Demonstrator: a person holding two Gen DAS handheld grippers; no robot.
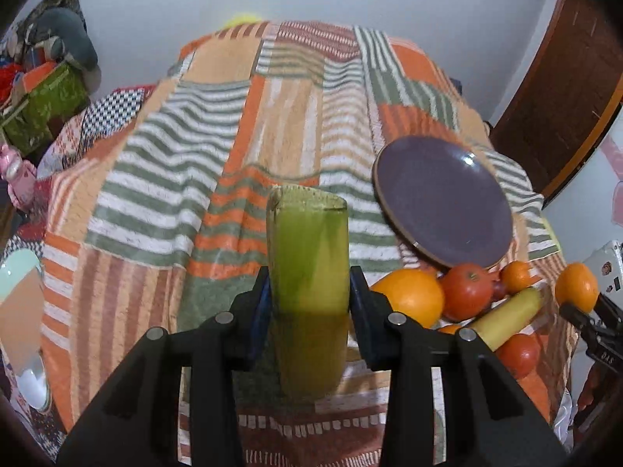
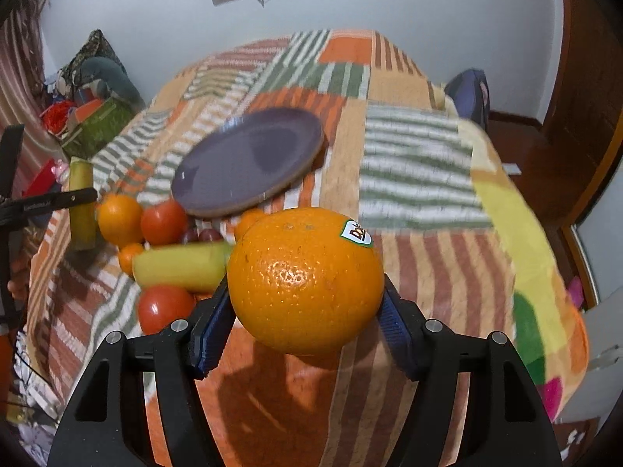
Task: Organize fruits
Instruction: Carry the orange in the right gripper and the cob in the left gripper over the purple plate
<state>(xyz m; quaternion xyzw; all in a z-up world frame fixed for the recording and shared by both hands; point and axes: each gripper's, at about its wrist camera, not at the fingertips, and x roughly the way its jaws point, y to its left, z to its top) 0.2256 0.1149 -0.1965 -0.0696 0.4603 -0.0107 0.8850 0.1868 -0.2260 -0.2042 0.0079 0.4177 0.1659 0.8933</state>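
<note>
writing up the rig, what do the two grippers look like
Both the left gripper and right gripper have matte black angular linkage arms with round silver pins at the joints. Their fingers carry ribbed blue pads. No cables or sleeves show.

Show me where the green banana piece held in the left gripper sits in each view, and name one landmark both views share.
Left wrist view: the green banana piece stands upright at centre, clamped in the left gripper.
Right wrist view: the same piece is at the far left edge, beside the fruit pile.
Shared landmark: the purple plate on the striped blanket.
</note>
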